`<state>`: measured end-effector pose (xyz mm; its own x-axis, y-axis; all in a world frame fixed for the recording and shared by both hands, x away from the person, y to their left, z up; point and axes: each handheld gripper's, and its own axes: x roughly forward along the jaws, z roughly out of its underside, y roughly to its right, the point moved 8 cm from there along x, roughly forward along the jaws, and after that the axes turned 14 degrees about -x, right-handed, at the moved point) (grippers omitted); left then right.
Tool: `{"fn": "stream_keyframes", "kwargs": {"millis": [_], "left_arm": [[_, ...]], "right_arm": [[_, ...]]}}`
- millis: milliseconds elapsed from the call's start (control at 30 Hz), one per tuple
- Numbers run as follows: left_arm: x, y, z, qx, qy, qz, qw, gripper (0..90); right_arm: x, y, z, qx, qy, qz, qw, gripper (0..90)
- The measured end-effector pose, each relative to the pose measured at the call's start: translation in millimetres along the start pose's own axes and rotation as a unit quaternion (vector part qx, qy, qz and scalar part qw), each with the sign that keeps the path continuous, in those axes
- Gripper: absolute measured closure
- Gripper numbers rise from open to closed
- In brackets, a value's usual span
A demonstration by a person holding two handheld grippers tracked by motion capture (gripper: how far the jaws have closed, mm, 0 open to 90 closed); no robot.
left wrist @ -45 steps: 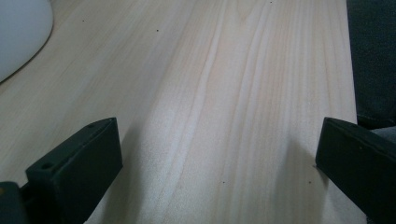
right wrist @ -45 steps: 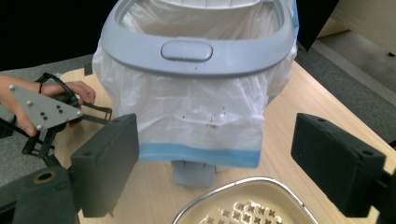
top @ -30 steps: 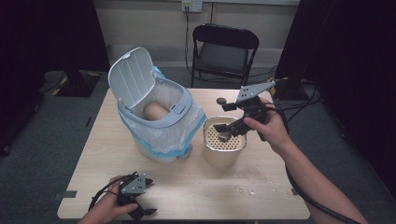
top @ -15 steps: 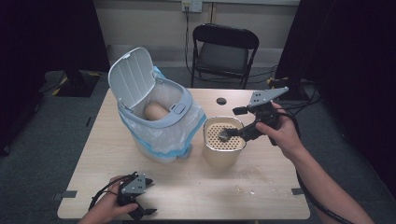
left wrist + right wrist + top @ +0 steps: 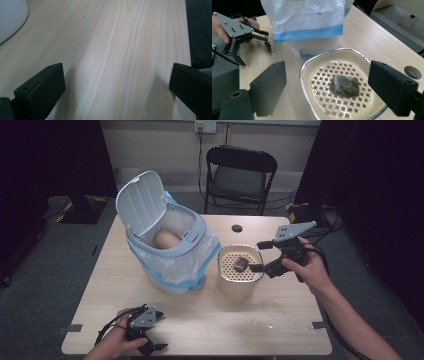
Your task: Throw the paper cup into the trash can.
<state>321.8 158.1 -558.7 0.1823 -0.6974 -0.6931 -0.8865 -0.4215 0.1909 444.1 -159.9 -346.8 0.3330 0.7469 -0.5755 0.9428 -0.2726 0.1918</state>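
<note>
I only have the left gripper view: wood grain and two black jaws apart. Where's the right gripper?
Observer: The right gripper hovers over a cream container with a perforated insert, jaws open, as the high view shows.
Operator: Anything in the container?
Observer: A dark grey-brown lump lies on the insert, between the jaws in the right gripper view, not gripped.
Operator: What's the white thing at my top left?
Observer: Probably the base of the white lidded bin. Its lid is up, it is lined with a white bag with a blue band, and it stands beside the container.
Operator: And my gripper?
Observer: The left gripper sits low at the near table edge, apart from the bin.
</note>
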Motion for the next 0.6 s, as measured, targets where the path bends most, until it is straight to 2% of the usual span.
{"fn": "stream_keyframes", "kwargs": {"millis": [600], "left_arm": [[0.1, 0.0, -0.1, 0.000, 0.000, 0.000, 1.0000, 0.0]], "right_arm": [[-12.7, -3.7, 37.3, 0.014, -0.010, 0.010, 0.9998, 15.0]]}}
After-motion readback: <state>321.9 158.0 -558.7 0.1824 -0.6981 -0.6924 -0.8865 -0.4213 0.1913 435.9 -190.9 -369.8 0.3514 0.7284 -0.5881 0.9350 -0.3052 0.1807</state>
